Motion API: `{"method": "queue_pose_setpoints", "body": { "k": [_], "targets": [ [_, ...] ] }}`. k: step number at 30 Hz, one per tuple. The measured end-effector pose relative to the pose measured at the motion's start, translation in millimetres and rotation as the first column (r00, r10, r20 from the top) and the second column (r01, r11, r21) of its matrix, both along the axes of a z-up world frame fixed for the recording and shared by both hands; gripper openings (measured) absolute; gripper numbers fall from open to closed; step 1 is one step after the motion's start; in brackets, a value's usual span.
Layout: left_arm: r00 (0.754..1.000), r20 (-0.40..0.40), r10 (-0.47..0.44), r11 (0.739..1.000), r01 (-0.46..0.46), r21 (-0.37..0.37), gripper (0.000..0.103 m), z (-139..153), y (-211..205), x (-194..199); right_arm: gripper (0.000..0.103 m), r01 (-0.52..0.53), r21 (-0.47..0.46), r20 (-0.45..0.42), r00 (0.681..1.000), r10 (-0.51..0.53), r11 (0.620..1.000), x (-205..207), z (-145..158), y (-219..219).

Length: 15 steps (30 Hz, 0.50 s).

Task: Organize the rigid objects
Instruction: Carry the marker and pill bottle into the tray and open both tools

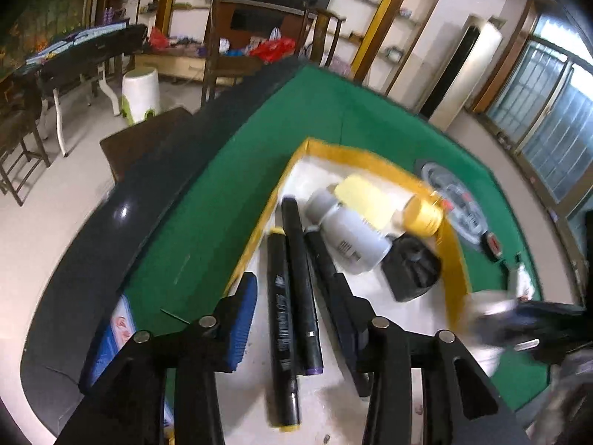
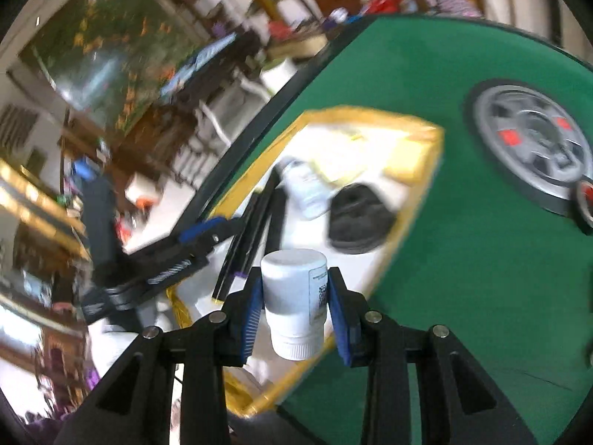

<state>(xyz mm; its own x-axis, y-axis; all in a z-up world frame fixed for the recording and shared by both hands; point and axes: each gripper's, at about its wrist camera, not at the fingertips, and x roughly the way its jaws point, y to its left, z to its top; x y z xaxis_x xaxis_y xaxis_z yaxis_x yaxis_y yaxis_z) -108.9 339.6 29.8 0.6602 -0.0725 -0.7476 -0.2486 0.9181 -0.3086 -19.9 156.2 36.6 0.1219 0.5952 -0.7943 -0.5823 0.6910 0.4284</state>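
A yellow-rimmed white tray [image 1: 374,157] lies on the green table. In it are black marker pens [image 1: 281,296], a white bottle [image 1: 352,237], a yellow-capped bottle [image 1: 370,196] and a black round object [image 1: 411,267]. My left gripper [image 1: 296,319] is open over the pens, empty. My right gripper [image 2: 294,311] is shut on a white pill bottle [image 2: 294,296], held above the tray's [image 2: 370,115] near edge. In the right wrist view the left gripper [image 2: 207,233] shows over the pens [image 2: 248,237], beside the lying white bottle [image 2: 307,189] and black object [image 2: 355,218].
The green felt table [image 1: 207,215] has a black raised edge and a round grey dial [image 2: 533,148] at its centre. A blue-white packet [image 1: 118,337] lies at the table's left edge. Chairs, a white stool [image 1: 141,89] and shelves stand beyond.
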Motion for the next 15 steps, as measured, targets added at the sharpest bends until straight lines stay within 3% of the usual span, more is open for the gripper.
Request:
{"method": "queue_pose_setpoints", "body": {
  "k": [5, 9, 13, 15],
  "targets": [
    [0.995, 0.092, 0.044, 0.999, -0.043, -0.005, 0.062, 20, 15, -32, 0.033, -0.057, -0.155, -0.005, 0.998, 0.057, 0.986, 4, -32, 61],
    [0.988, 0.125, 0.089, 0.996, -0.092, 0.017, 0.064, 28, 27, -50, 0.033, -0.055, -0.228, 0.02, 0.998, 0.061, 0.972, 15, -44, 89],
    [0.987, 0.11, 0.115, 0.993, -0.117, 0.01, 0.067, 24, 34, -56, 0.033, -0.027, -0.245, 0.074, 0.996, 0.047, 0.969, 29, -41, 105],
    [0.988, 0.091, 0.123, 0.992, -0.124, 0.003, 0.067, 20, 35, -55, 0.035, -0.029, -0.21, 0.035, 0.999, 0.038, 0.977, 32, -38, 101]
  ]
}}
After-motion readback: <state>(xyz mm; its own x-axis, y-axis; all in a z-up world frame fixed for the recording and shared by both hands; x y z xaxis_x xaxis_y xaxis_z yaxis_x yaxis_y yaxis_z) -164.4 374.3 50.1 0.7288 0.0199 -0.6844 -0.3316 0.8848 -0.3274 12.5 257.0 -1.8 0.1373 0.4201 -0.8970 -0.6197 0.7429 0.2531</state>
